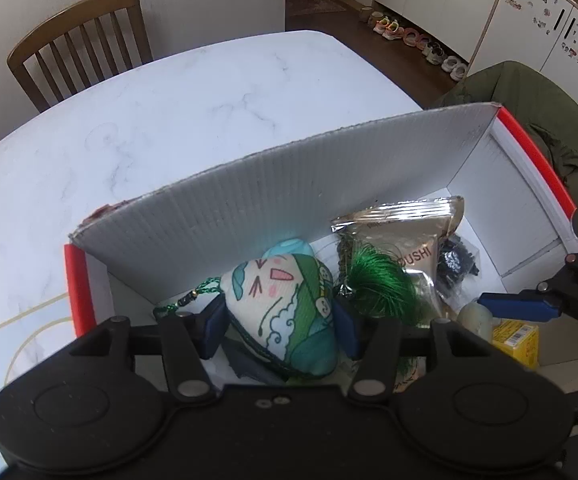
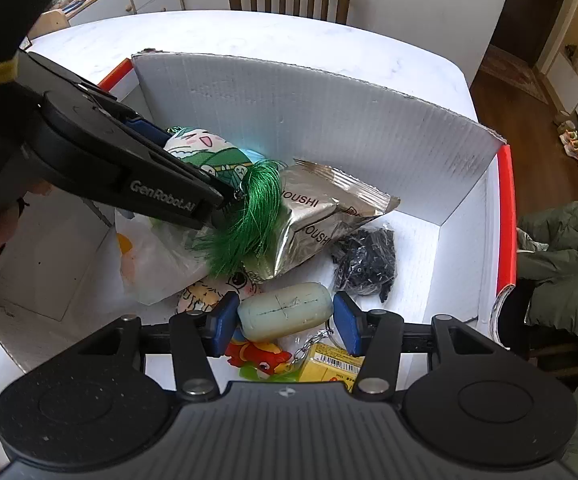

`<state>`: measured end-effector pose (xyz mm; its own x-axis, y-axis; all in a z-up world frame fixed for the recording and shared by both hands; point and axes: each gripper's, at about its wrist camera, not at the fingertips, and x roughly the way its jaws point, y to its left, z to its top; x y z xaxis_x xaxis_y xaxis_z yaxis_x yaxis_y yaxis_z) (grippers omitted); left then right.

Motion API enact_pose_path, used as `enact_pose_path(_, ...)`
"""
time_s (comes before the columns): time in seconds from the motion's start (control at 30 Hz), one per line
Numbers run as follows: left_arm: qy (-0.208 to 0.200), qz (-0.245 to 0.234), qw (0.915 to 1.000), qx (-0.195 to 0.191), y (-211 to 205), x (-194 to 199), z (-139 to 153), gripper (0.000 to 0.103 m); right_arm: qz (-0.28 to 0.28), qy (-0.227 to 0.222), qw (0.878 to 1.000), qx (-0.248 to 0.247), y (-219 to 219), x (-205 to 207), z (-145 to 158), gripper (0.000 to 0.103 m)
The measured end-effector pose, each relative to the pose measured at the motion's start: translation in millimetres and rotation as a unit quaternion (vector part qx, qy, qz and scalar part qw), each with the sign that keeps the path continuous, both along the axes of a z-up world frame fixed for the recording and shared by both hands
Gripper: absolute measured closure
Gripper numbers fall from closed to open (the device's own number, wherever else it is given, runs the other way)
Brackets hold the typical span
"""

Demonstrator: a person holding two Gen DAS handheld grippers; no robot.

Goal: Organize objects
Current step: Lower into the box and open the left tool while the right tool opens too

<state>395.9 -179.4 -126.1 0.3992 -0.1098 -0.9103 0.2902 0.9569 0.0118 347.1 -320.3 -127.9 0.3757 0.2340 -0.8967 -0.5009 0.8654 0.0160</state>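
Inside the white cardboard box (image 1: 289, 184) on the marble tabletop (image 1: 169, 100), the left gripper (image 1: 279, 328) has its fingers clamped on the green plush charm (image 1: 285, 304). The right gripper (image 2: 285, 320) brackets the pale cylinder (image 2: 285, 316); contact there I cannot tell. Foil snack bag (image 2: 321, 216) lies just beside.

Standing tall across the frame's middle, walling off the far side: upright cardboard flap (image 2: 309, 120). Lying bare at right, beside the bag of black parts (image 2: 365, 260): white box floor (image 2: 429, 264). Crowding the centre and lower left: silver packet (image 2: 321, 216), green tassel (image 2: 249, 216).
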Motion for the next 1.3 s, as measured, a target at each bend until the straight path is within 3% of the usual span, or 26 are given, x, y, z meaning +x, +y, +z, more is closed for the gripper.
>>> enact_pose_path(0.53, -0.006, 0.001, 1.0000, -0.004, -5, -15, 5, 0.031, -0.006, -0.006, 1.000, 0.013, -6, 0, 13, 0.046)
enact_pose_path(0.7, -0.021, 0.002, 0.9997, -0.013, -4, -24, 17, 0.024, -0.009, -0.014, 1.000, 0.022, -11, -5, 24, 0.044)
enact_pose_path(1.3, -0.087, 0.007, 0.9954, -0.041, 9, -67, 69, 0.018, -0.026, -0.071, 0.994, 0.083, -33, -39, 74, 0.041)
